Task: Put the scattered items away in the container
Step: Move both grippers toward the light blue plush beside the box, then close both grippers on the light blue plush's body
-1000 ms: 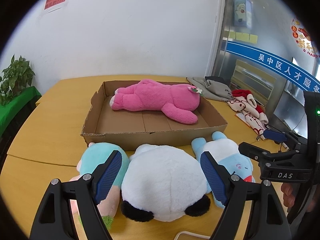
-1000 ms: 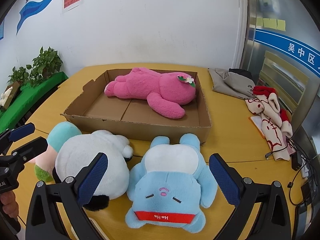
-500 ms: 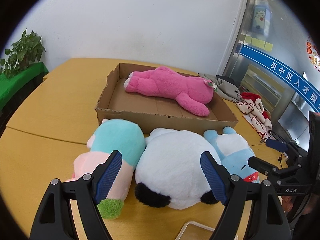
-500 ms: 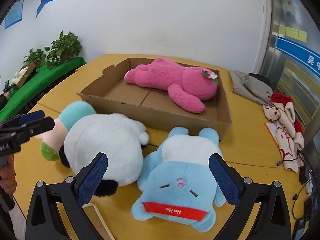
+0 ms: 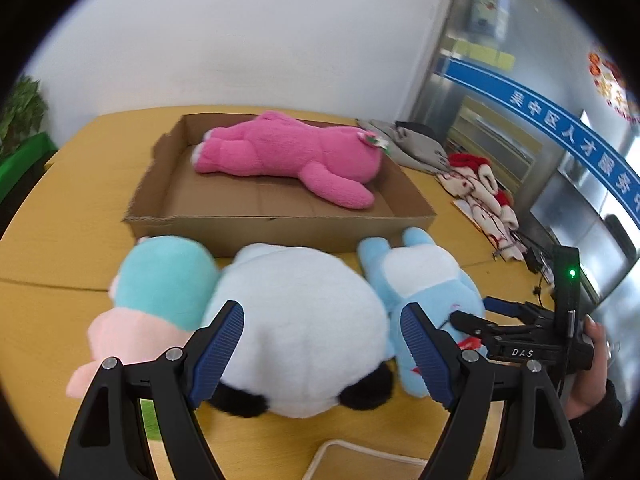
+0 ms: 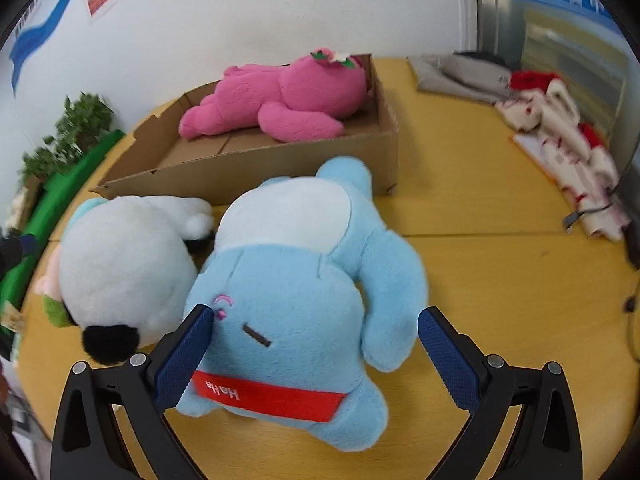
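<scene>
A shallow cardboard box [image 5: 280,226] [image 6: 248,168] holds a pink plush [image 5: 288,156] [image 6: 280,96]. In front of it on the table lie a teal and pink plush [image 5: 160,292], a white panda plush [image 5: 296,320] [image 6: 128,264] and a light blue plush [image 5: 424,280] [image 6: 296,288] with a red band. My left gripper [image 5: 322,354] is open, its pads on either side of the panda. My right gripper [image 6: 314,358] is open around the blue plush's head; it also shows in the left wrist view [image 5: 476,316].
Grey cloth [image 5: 408,144] [image 6: 460,72] and a red and white cloth [image 5: 480,188] [image 6: 560,136] lie on the right of the yellow table [image 6: 500,272]. Potted plants [image 6: 68,132] stand on the left. A white-rimmed object [image 5: 360,460] lies near the front edge.
Both grippers have moved forward and down toward the plushes. The left now straddles the panda; the right has closed in over the blue plush's head and tilted.
</scene>
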### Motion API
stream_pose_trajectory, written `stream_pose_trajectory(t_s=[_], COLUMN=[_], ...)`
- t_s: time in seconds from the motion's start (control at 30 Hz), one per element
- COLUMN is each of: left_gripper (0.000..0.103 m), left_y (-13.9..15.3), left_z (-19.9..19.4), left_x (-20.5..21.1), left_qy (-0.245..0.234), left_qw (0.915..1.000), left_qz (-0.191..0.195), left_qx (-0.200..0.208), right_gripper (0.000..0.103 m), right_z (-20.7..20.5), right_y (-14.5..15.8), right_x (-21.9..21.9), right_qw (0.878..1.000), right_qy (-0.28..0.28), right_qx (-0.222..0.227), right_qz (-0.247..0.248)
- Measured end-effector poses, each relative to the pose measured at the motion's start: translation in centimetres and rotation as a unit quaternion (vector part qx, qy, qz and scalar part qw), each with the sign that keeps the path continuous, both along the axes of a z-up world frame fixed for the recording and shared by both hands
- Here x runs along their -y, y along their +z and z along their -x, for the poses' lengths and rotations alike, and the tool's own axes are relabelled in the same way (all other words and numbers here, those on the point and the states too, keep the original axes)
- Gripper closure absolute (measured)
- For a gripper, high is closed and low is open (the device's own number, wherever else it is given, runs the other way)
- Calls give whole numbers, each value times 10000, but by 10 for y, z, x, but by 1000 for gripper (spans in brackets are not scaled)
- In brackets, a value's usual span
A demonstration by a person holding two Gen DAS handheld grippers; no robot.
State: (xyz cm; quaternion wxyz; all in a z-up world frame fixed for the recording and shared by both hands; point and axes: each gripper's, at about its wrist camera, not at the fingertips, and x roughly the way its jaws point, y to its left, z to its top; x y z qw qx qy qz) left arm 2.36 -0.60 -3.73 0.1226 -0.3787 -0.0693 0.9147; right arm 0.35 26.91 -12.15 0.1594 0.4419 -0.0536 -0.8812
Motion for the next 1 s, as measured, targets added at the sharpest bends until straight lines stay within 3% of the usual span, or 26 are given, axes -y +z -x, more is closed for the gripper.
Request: stream_pose_trajectory(t_s=[0.13,0.3,0.37,0.5,0.57,0.63,0.77,0.9,1.0], left_gripper=[22,22,22,22,22,22,22,22,24], left_y=[0,-6,-9,-15,-19,-24,-33,-32,-33], left_z=[7,11,12,11,13,17,33,56,74], left_x=[-26,-48,-53,-62,-67,-71,-76,-77,-86], left_qy=[-325,-586,-678,-832,-892,-989,-1055,-1075,-1212], left_qw=[9994,9981,9975,9962,9956,9945,9932,9924,9904], left_qz=[85,123,114,59,42,6,-48,-153,68], left_qx=[44,138,174,252,300,353,500,579,660], right_gripper=[0,14,36,36,25,21,21,24,31], right_z=[-2,-13,-18,-28,-30,-26,-9,7,22], right_y=[-5,-7,-5,-4,-4,-3,2,6,-2], right_x=[-9,-21,-27,-39,-49,-61,-83,-80,-74], right_qw=[9996,9981,9961,9952,9954,9969,9968,9983,9991], right_qy=[74,236,360,456,340,90,-376,-415,-359], right_qx=[0,-63,-91,-77,-15,-23,32,21,154], right_qz=[264,559,798,859,895,785,698,411,172])
